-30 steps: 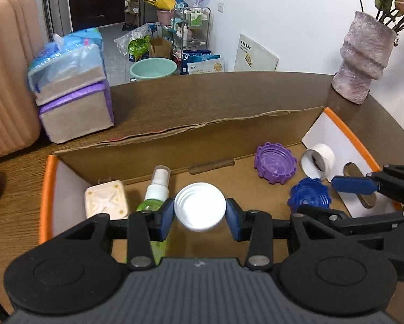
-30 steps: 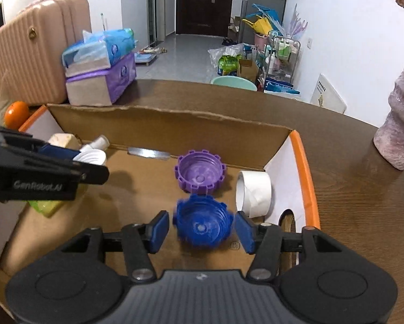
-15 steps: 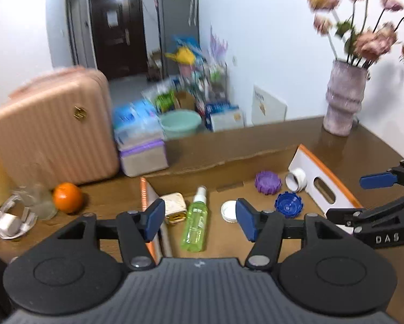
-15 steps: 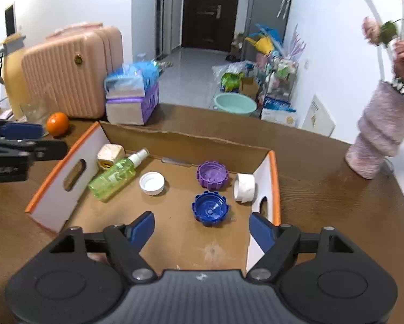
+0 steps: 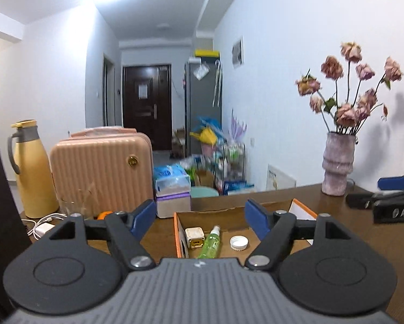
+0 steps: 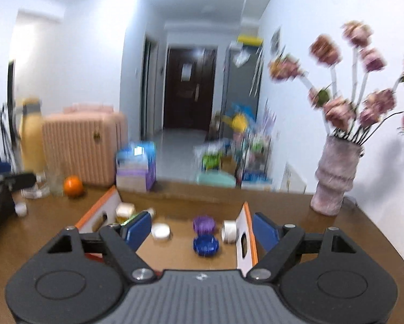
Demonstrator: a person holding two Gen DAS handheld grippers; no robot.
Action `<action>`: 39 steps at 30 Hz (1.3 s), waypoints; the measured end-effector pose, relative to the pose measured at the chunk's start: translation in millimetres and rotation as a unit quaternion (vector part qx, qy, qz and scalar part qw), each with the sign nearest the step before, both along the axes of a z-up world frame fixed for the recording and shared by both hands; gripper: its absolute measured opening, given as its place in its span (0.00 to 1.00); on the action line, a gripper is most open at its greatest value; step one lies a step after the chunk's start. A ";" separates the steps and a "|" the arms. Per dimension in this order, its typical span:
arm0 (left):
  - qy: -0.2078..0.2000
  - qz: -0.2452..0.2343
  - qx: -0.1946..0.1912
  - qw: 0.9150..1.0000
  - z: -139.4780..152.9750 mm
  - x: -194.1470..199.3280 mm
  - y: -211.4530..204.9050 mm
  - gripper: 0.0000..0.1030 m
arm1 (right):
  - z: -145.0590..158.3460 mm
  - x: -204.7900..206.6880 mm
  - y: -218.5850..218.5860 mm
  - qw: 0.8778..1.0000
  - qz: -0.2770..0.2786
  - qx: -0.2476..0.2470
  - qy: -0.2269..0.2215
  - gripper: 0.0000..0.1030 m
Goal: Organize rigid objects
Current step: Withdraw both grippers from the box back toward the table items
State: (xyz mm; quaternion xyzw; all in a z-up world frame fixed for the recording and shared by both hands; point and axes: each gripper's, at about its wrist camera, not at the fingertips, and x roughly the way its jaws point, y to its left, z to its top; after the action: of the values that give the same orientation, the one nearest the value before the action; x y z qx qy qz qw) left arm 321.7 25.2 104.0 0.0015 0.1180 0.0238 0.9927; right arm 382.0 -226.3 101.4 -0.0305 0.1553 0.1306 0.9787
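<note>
- Cardboard box (image 5: 223,213), open-topped with orange-edged white end flaps, sits on the brown bench (image 5: 345,232) and holds all the small rigid objects.
- Pink suitcase (image 5: 102,172) stands beyond the box's left end, with a yellow thermos jug (image 5: 33,170) further left of it.
- Vase (image 5: 338,164) of dried flowers stands on the bench beyond the box's right end.
- Tissue packs (image 5: 172,189), blue on purple, are stacked just behind the box's far left corner.
- Left gripper (image 5: 200,220) is held back from the box and above it, its fingers (image 5: 143,217) wide and opening, nothing between them.
- Right gripper (image 6: 202,228) is likewise back from the box, its fingers (image 6: 265,230) wide and opening, gripping nothing; its view is blurred.
- Green spray bottle (image 5: 211,243) lies inside the box near its left end.
- Cream cube-shaped object (image 5: 194,238) rests in the box just left of the bottle.
- Orange (image 6: 73,186) lies on the bench outside the box, beyond its left end.
- White roll (image 6: 230,230) lies in the box against its right flap.
- Purple lid (image 6: 204,224) lies in the box left of the roll, with the blue lid (image 6: 206,244) just in front of it.
- White cap (image 5: 239,243) lies in the box to the right of the bottle.
</note>
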 end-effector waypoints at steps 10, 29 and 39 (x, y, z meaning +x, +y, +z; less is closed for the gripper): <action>-0.061 0.022 0.015 0.998 -36.8 -62.7 3.0 0.90 | -29.6 -73.7 -2.7 0.995 0.002 0.030 -0.090 0.90; -0.071 -0.024 0.000 0.997 -63.9 -202.0 7.3 1.00 | -85.2 -200.7 -9.2 0.996 -0.011 0.045 -0.076 1.00; -0.057 -0.032 0.017 0.998 -85.1 -234.9 -0.1 1.00 | -113.0 -249.1 -39.8 0.993 -0.056 0.086 -0.057 1.00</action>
State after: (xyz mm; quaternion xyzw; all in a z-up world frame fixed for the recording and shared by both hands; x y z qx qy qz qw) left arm 86.7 25.1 18.9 0.0210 0.0609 -0.0062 0.9979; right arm 133.0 -266.1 -11.5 0.0549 0.0886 0.0865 0.9908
